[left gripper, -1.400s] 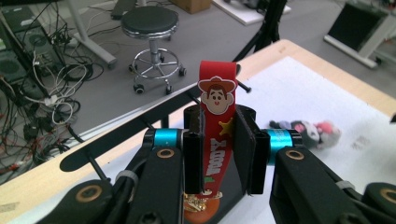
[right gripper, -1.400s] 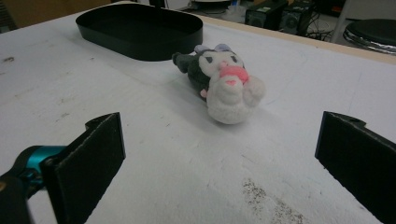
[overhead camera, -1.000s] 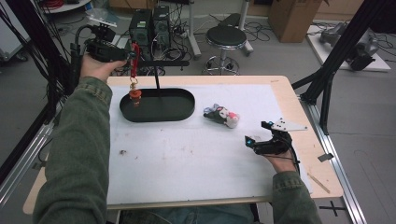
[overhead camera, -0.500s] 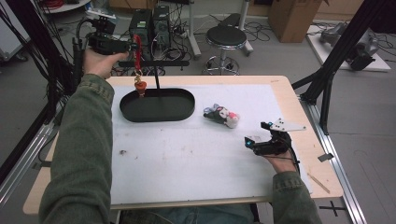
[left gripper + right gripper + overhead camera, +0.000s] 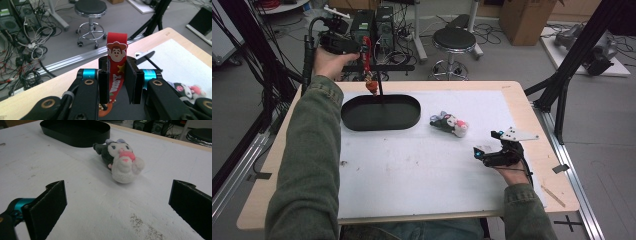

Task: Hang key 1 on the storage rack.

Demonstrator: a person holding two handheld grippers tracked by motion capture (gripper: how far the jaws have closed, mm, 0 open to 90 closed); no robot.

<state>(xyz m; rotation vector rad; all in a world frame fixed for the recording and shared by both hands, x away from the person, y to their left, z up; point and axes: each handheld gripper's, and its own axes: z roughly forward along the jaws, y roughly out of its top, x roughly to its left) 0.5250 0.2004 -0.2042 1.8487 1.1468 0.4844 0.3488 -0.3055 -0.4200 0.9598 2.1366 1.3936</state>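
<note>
White matting covers the wooden table (image 5: 522, 100), with cables, computer cases and a round stool (image 5: 453, 37) on the floor beyond its far edge.

At the upper left of the high view the left gripper (image 5: 362, 47) is raised above the table's far edge. Its jaws are clamped on a red strap (image 5: 115, 75) with a cartoon cowboy badge. An orange charm (image 5: 372, 87) hangs from the strap's lower end, just over the far rim of the black oval tray (image 5: 381, 122).

The grip looks narrow, so the strap could slide out, or the swinging charm could land outside the tray if let go too soon.

Right of centre, a plush toy (image 5: 451, 123) lies on the mat, apart from the tray.

At the lower right, the right gripper (image 5: 491, 154) rests near the table with its jaws wide apart, short of the plush. A low approach could nudge the toy away.
</note>
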